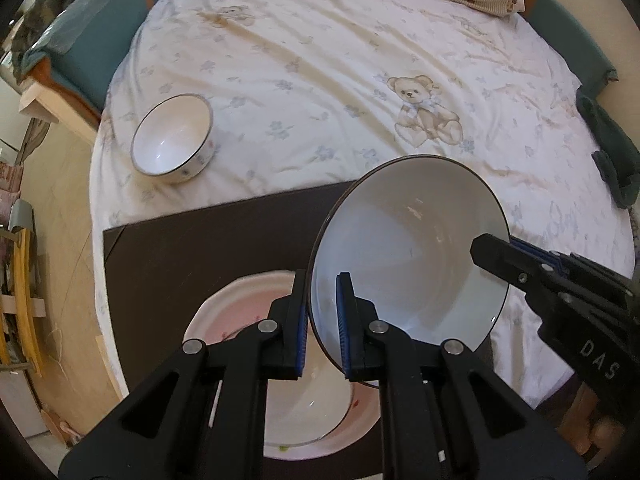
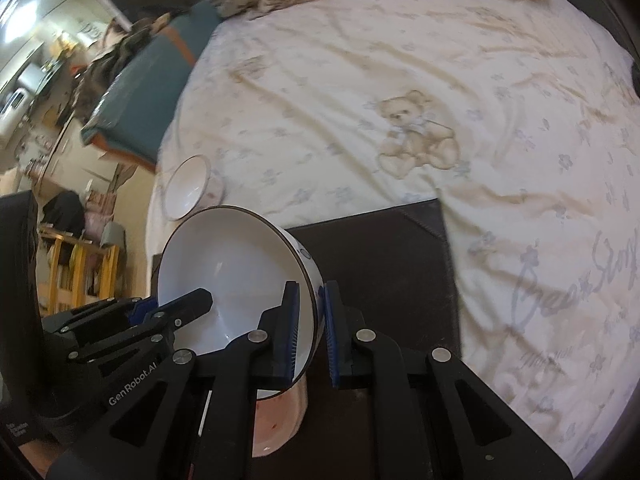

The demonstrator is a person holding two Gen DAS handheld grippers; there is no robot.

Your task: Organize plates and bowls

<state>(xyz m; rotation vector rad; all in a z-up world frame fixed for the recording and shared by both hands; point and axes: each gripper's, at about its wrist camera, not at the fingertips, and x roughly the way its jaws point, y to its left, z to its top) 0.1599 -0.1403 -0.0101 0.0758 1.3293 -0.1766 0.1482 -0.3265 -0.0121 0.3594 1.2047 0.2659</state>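
Left tongs (image 1: 322, 322) pinch the near rim of a large white bowl (image 1: 408, 256), one pad inside, one outside. Right tongs (image 2: 311, 330) straddle the same bowl's opposite rim, wall between pads; a gap shows on the outer side, so can't tell if they clamp. Bowl is tilted, held above a pink-patterned plate (image 1: 256, 296) lying on a dark brown mat (image 1: 192, 248). Mat sits on a bed with a teddy-bear sheet (image 1: 424, 116). Small floral bowl (image 1: 172, 138) sits upright on the sheet, well apart, far left.
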